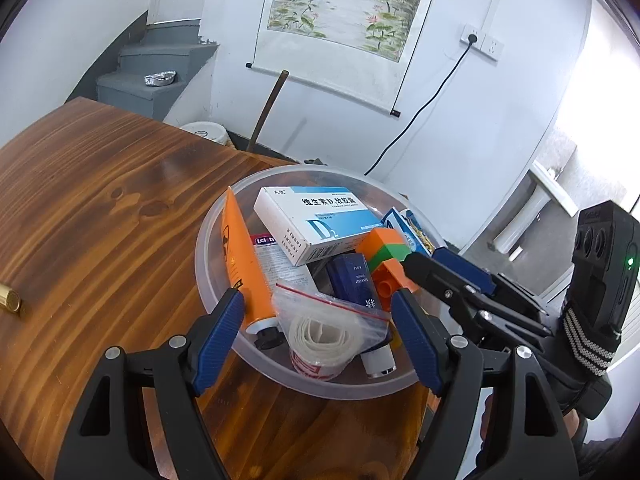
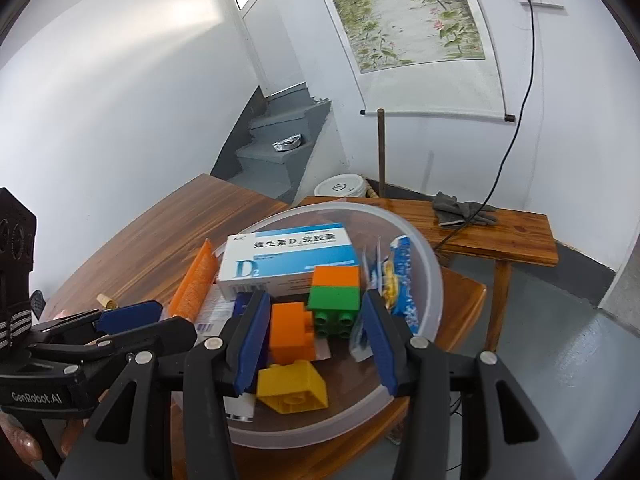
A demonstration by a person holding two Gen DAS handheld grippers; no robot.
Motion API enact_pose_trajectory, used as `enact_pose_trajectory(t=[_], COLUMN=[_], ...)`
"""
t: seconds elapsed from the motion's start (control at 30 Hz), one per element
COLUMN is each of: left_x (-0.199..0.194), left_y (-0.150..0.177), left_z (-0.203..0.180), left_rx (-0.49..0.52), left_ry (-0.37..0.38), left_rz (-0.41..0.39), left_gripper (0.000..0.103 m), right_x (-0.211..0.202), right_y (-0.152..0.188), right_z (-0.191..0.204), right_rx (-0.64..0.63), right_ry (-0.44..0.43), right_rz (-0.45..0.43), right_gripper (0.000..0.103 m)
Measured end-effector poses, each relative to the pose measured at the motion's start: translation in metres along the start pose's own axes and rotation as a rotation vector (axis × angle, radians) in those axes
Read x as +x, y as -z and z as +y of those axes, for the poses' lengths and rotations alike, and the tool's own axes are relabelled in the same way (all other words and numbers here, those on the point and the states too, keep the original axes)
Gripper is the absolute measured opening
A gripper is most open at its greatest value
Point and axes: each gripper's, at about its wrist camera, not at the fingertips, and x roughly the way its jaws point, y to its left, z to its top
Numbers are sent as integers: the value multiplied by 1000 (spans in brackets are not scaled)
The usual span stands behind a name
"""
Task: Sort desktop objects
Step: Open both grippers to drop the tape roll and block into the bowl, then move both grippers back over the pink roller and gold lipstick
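Observation:
A clear plastic bowl (image 1: 208, 280) stands at the wooden table's right edge, full of objects: a white and blue vitamin D box (image 1: 316, 222), an orange tube (image 1: 240, 256), a bagged white roll (image 1: 324, 332), a dark blue box (image 1: 352, 280) and an orange and green block stack (image 1: 384, 256). My left gripper (image 1: 320, 340) is open over the bowl's near side, astride the bagged roll. My right gripper (image 2: 316, 340) is open over the bowl (image 2: 432, 280), with the orange and green block stack (image 2: 334, 292) and an orange block (image 2: 288, 332) between its fingers; a yellow block (image 2: 292, 386) lies below. A blue snack packet (image 2: 404, 280) leans at the right.
A small brass-coloured object (image 1: 10, 300) lies on the table (image 1: 100, 220) at the left. A wooden bench (image 2: 500, 232) with grey gloves (image 2: 460, 210) stands behind the table. A white bucket (image 2: 340, 188), a stick and grey stairs are by the wall.

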Motion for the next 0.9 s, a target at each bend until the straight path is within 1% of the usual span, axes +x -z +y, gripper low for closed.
enact_pose_trajectory(t=[0.17,0.27,0.43,0.6,0.7,0.9], left_x=[-8,-12,-18,-29,-38,-56], left_y=[0,2,4,6,8,17], left_z=[-1,2,15,39,58,100], left_rx=[13,19,-34,-97,-134,-203], left_ry=[-2,-22,-43,-72,-105,-164], left_rz=[-12,-20,-28,-42,-49,-54], left_gripper=[79,79,79,79,79,79], right_x=[-3,-6,-6,-5,-7,-7], right_y=[1,1,1,0,-1,-2], right_z=[7,9,18,32,44,81], right_rx=[-7,-6,-18,-38,-54,-113], right_ry=[-2,-1,-17,-27,-40,-75], right_rz=[-7,-12,-13,-8,-17,-40], right_gripper=[53,53,57,57,58,60])
